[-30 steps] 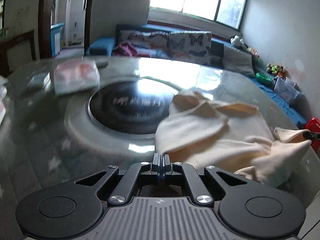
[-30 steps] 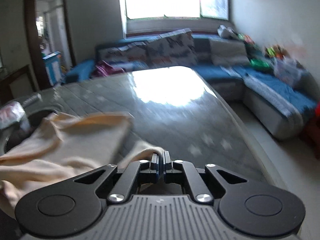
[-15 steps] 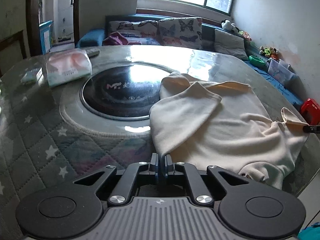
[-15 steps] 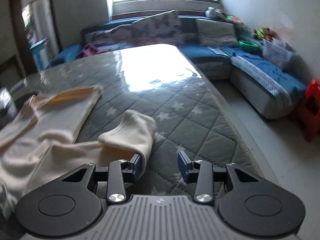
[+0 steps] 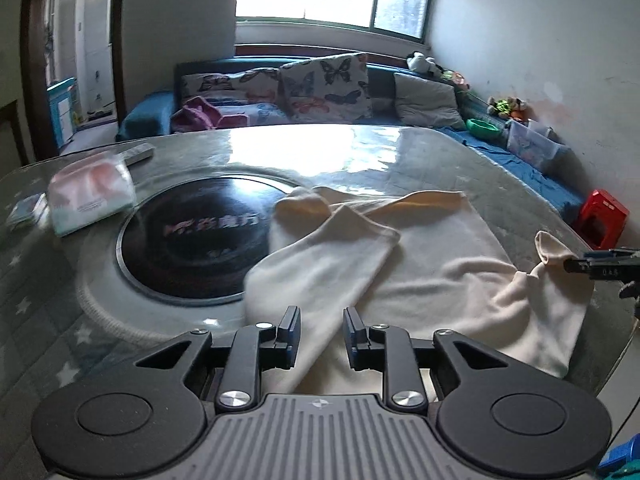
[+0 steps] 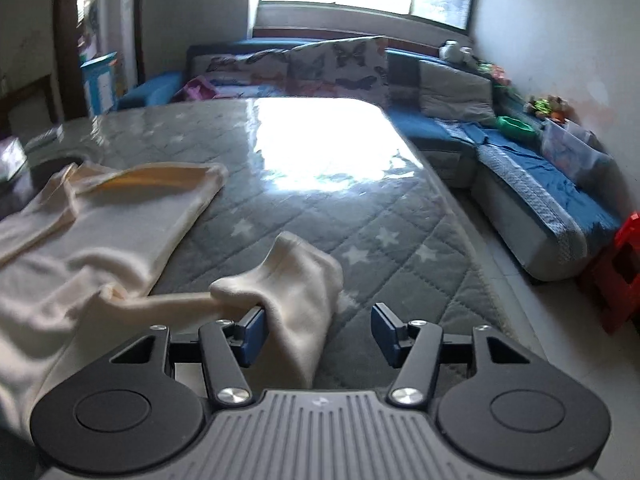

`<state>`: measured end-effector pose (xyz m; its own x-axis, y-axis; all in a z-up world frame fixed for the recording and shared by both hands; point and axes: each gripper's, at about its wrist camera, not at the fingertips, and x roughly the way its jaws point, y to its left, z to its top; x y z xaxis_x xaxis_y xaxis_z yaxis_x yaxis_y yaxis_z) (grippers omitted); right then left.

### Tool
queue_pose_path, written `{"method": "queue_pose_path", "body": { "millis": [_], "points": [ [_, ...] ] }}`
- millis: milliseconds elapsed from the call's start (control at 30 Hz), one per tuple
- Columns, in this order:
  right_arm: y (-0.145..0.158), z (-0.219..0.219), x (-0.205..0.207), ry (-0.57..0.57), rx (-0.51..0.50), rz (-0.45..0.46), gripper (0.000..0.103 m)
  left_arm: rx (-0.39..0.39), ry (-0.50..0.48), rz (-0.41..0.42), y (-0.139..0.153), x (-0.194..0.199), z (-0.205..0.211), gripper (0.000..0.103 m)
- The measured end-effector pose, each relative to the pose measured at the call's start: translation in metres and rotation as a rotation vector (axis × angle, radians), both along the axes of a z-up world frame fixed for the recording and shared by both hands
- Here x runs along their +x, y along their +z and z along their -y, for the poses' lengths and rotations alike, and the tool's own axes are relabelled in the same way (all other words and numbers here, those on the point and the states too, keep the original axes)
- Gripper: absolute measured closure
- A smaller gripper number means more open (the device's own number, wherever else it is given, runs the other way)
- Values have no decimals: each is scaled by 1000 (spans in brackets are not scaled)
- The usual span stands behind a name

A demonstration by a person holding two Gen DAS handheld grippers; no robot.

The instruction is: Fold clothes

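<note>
The cream garment (image 5: 420,264) lies spread on the bench (image 6: 360,208), soft, light and floppy; both the left tool (image 5: 320,334) and right tool (image 6: 316,330) gape empty, so pinch the cuff at 12 o'clock

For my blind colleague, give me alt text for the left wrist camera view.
A cream garment lies spread on a star-quilted table, one sleeve folded across it, with the open left gripper just above its near edge. A blue sofa stands behind.
</note>
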<state>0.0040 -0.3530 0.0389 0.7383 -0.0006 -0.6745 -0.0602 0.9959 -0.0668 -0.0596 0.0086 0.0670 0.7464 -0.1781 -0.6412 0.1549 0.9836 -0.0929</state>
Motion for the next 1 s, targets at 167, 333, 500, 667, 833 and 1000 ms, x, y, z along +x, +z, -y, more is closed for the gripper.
{"method": "queue_pose_path", "body": {
  "millis": [167, 333, 500, 667, 833, 1000],
  "points": [
    [7, 26, 0, -114, -24, 27, 46, 19, -46, -7, -9, 19, 20, 71],
    [16, 44, -4, -167, -33, 40, 45, 52, -102, 1, -16, 39, 44, 62],
    [24, 40, -2, -139, -23, 49, 44, 78, -129, 12, -23, 60, 65, 60],
    [26, 6, 10, -21, 6, 42, 44, 101, -117, 10, -34, 82, 78, 60],
    [26, -28, 20, 82, 19, 39, 44, 102, -109, -14, -44, 99, 84, 68],
    [25, -53, 27, 147, 23, 33, 44, 86, -60, 3, -45, 104, 75, 99]
  ]
}}
